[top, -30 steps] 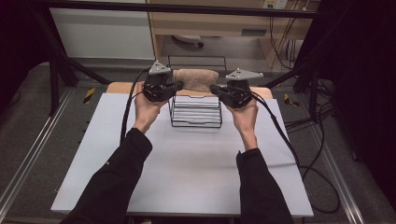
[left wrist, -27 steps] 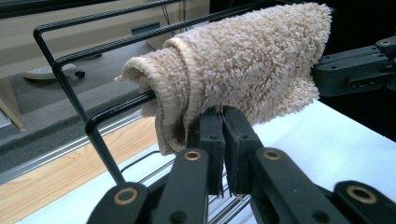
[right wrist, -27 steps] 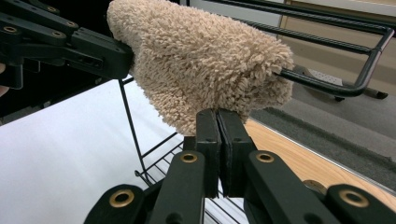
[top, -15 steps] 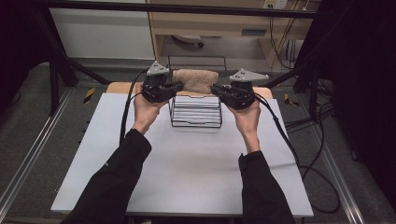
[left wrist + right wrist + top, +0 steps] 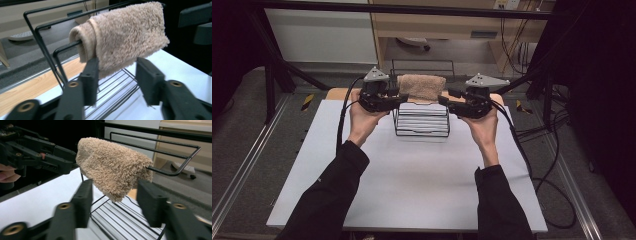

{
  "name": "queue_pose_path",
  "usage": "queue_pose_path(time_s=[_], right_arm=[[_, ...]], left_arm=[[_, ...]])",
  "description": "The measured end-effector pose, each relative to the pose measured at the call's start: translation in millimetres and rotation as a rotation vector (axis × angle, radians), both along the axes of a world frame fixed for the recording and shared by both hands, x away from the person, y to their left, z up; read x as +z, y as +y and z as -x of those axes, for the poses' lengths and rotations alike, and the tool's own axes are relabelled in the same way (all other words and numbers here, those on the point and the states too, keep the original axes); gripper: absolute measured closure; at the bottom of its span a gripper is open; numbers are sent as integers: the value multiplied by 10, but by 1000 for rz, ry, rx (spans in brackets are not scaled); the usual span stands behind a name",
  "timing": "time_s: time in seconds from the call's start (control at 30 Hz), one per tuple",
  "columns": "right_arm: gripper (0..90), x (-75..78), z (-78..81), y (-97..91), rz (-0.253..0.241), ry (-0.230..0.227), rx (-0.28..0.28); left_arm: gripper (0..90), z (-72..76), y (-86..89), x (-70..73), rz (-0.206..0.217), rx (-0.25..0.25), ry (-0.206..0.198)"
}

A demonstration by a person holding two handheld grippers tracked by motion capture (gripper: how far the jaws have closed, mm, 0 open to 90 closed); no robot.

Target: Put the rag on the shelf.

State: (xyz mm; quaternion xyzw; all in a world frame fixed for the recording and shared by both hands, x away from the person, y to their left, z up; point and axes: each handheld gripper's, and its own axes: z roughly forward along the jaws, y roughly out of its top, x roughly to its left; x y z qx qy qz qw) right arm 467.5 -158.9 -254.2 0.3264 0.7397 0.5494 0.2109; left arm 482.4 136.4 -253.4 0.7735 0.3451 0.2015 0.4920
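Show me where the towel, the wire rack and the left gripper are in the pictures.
towel (image 5: 125, 37), left gripper view, on the middle of its fluffy front face.
wire rack (image 5: 422, 134), high view, on the front wire of its base.
left gripper (image 5: 117, 80), left gripper view, midway between its two open fingertips.

white table top (image 5: 412, 185) in the foreground, with a light wooden board (image 5: 337, 93) just past its far edge; grey carpet floor (image 5: 242, 130) on both sides, crossed by metal rails (image 5: 232, 185); yellow-and-black tape marks (image 5: 307, 101) near the far table corners; loose black cables (image 5: 552, 165) looped on the floor at right; behind, a wooden desk (image 5: 437, 25), a chair base with castors (image 5: 412, 44) under it, a white panel (image 5: 322, 35) to its left
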Motion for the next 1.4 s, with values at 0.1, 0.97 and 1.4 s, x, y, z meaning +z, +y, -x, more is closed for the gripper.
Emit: queue_pose_path(time_s=[0.1, 0.97, 1.4], right_arm=[[351, 13, 58, -51, -5, 16, -3], [3, -501, 314, -403, -12, 134, 7], [3, -1057, 506, -596, 27, 211, 21]], left_arm=[[411, 48, 73, -21, -7, 8, 3], [81, 580, 854, -745, -41, 41, 78], [77, 889, 1204, -1198, -33, 62, 122]])
